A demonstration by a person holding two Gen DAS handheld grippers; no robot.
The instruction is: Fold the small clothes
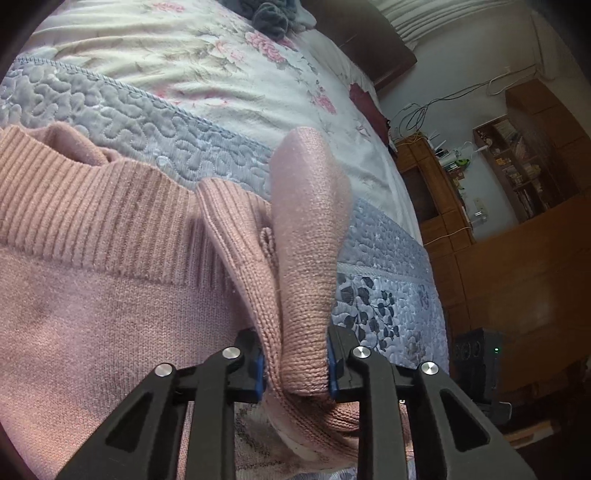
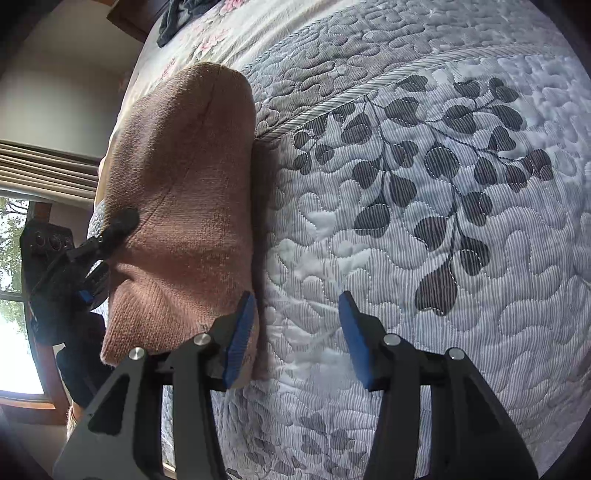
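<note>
Pink sweater [image 1: 110, 295] knit is clamped in the left tongs [image 1: 295, 363]; right tongs [image 2: 297, 339] are held apart, empty, over the bed [image 2: 424, 258]. A fold is judged underway; laying over is needed next.

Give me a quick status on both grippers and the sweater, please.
Left gripper shut on pink sweater, a fold bunched between the jaws. Right gripper open, empty, over the quilt beside the sweater. Nothing in the way.

My pink sweater [image 1: 92, 280] cut off by the left edge, shelf clutter [image 1: 517, 166] too small to identify, dark garment [image 1: 269, 18] cropped at top.
</note>
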